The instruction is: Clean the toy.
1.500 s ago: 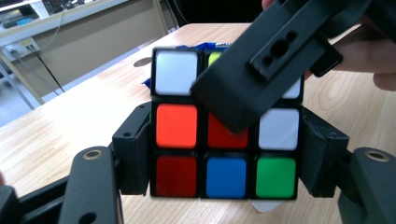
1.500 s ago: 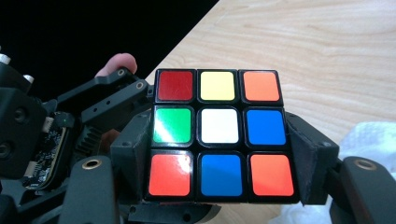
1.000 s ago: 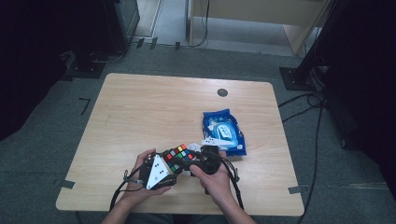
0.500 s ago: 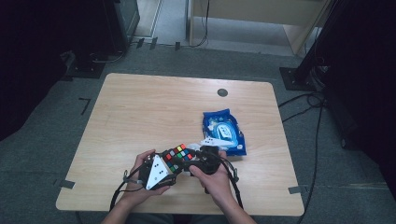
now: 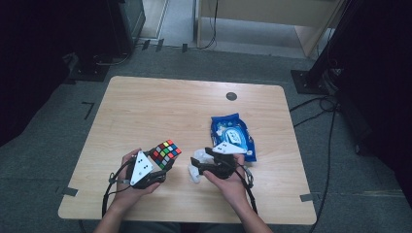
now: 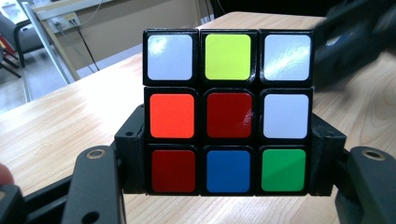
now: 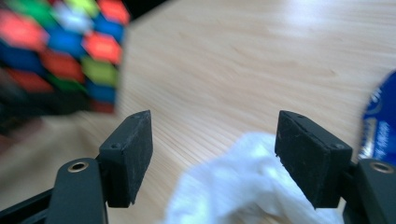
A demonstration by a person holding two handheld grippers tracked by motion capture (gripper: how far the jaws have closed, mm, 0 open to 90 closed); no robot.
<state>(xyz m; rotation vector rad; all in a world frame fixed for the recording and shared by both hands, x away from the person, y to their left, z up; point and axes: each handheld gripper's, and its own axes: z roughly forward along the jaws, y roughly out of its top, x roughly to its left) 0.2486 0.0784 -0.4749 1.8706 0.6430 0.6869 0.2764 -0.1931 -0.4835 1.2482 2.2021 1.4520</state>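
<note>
My left claw [image 5: 163,167] is closed on the puzzle cube [image 5: 164,154]; its two pads press the bottom row from both sides, and the cube stands upright above the table [image 5: 155,111], near the front edge. My right claw [image 5: 194,171] is to the right of the cube, apart from it. Its jaws are open and hold nothing. A white cloth [image 7: 243,186] lies on the table under and between them. A blue packet [image 5: 232,133] lies just behind my right hand [image 5: 232,180].

left gripper [image 5: 160,167] fingers clamped shut, pointing forward; right gripper [image 5: 194,171] fingers apart, pointing left
</note>
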